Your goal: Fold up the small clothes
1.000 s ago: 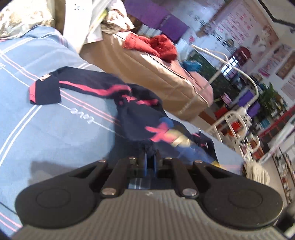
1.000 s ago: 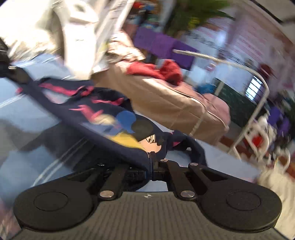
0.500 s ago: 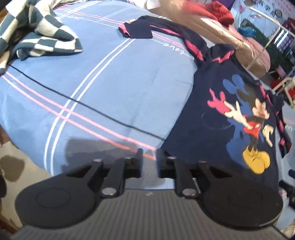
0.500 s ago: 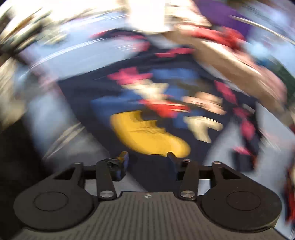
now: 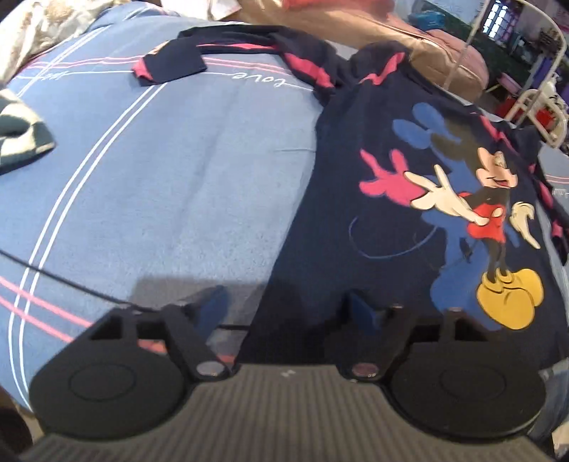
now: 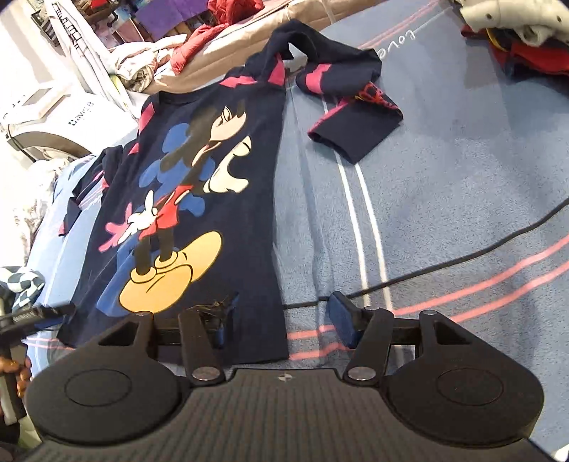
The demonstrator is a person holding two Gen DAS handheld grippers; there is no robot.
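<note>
Navy knit shirt with a cartoon mouse print lies flat, print up, on the bed, which has a blue sheet with white and pink stripes. No containers in either view.

Left gripper: jaws apart, they have just been opening; the shirt's hem corner lies between the fingers, pads not pressing on it. Right gripper: jaws wide apart, they have just eased in a little after springing open; the other hem corner sits between the fingers, loose.

Left wrist view only: one sleeve stretched out toward 11 o'clock, cuff folded over; checked cloth at 9 o'clock on the sheet; tan mattress at 12–1 o'clock; white metal frame at 2 o'clock.

Right wrist view only: the other sleeve bunched and doubled back at 1 o'clock, off the shirt body; red garments at 2 o'clock near the sheet edge; red jacket on the tan mattress at 12; white appliance at 10 o'clock; black cable running across the sheet at 3 o'clock, passing just beyond the right finger; a hand on the other gripper's handle at 8 o'clock.

Both sleeves lie unfolded outside the body panel.
</note>
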